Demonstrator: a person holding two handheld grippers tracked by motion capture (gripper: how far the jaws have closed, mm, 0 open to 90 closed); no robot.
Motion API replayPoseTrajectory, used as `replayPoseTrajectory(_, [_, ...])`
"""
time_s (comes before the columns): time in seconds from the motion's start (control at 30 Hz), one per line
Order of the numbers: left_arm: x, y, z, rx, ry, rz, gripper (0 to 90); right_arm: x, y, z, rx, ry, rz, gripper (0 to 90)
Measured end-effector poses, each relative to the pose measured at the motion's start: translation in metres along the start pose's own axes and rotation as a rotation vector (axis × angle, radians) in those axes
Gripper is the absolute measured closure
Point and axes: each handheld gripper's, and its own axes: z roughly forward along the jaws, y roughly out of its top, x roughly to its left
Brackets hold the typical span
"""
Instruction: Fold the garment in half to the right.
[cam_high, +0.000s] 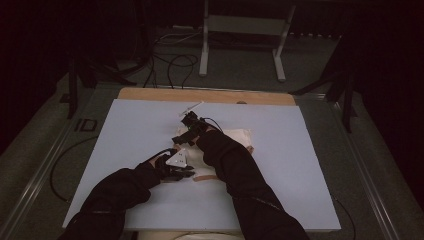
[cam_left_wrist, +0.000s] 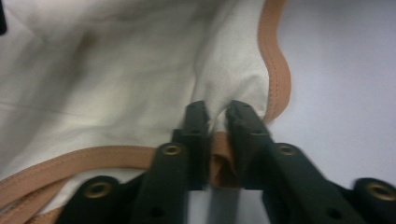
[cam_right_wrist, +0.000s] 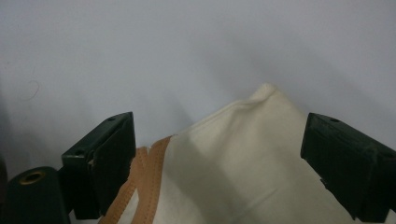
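I have the cream canvas bag lying flat on the white board, near its middle, under and between my two forearms. Its tan strap runs along the edge of the cloth.

My left gripper is clenched on the bag — in the left gripper view the two black jaws pinch a fold of cream cloth together with a bit of the tan strap, right at the bag's near edge. In the high view that gripper sits at the near-left end of the bag.

My right gripper stands released, jaws wide apart. In the right gripper view a cream corner of the bag lies between them and points straight ahead, away from the hand, with tan webbing just beside the left-hand jaw. Neither jaw touches cloth as far as I can tell. From above, this gripper hovers at the bag's far-left end.

So the relation that counts: the corner already lies on the right gripper's own axis, between the jaws — I judge a short advance and a closing would take it, while the left keeps the near edge anchored.
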Motion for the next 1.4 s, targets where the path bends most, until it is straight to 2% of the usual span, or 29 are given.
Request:
replayPoseTrajectory(0.27, [-0.003,-0.001,0.000,-0.009,0.016,-0.020,87.6,-0.003,0.004,0.005,0.014,-0.016,0.014,10.5])
replayPoseTrajectory(0.33, [-0.002,-0.002,0.000,-0.014,0.015,-0.029,87.7,-0.004,0.006,0.007,0.020,-0.038,0.006,14.3])
replayPoseTrajectory(0.4, [-0.002,-0.002,0.000,-0.012,0.015,-0.026,87.7,-0.004,0.007,0.008,0.016,-0.048,0.007,14.5])
replayPoseTrajectory(0.47, [-0.004,-0.003,0.000,-0.023,0.023,-0.030,87.8,-0.006,0.012,0.010,0.024,-0.078,0.002,21.1])
replayPoseTrajectory(0.63, [-0.005,-0.004,0.000,-0.029,0.035,-0.030,87.8,-0.008,0.020,0.013,0.013,-0.113,0.027,27.6])
replayPoseTrajectory(0.7, [-0.005,-0.004,0.000,-0.031,0.035,-0.030,87.8,-0.007,0.022,0.017,0.023,-0.138,0.043,30.2])
replayPoseTrajectory(0.8, [-0.005,-0.004,0.000,-0.029,0.035,-0.029,87.8,-0.006,0.023,0.023,0.044,-0.161,0.043,32.5])
replayPoseTrajectory(0.97, [-0.005,-0.004,0.001,-0.027,0.034,-0.030,87.8,-0.006,0.020,0.031,0.073,-0.185,0.051,37.2])
replayPoseTrajectory(1.03, [-0.005,-0.003,0.000,-0.026,0.035,-0.028,87.8,-0.007,0.019,0.034,0.091,-0.191,0.033,41.3])
replayPoseTrajectory(1.2, [-0.005,-0.003,0.000,-0.021,0.034,-0.027,87.8,-0.007,0.016,0.035,0.099,-0.194,0.033,50.4])
replayPoseTrajectory(1.4, [-0.005,-0.002,0.000,-0.014,0.036,-0.022,87.9,-0.007,0.016,0.033,0.113,-0.198,0.007,71.6])
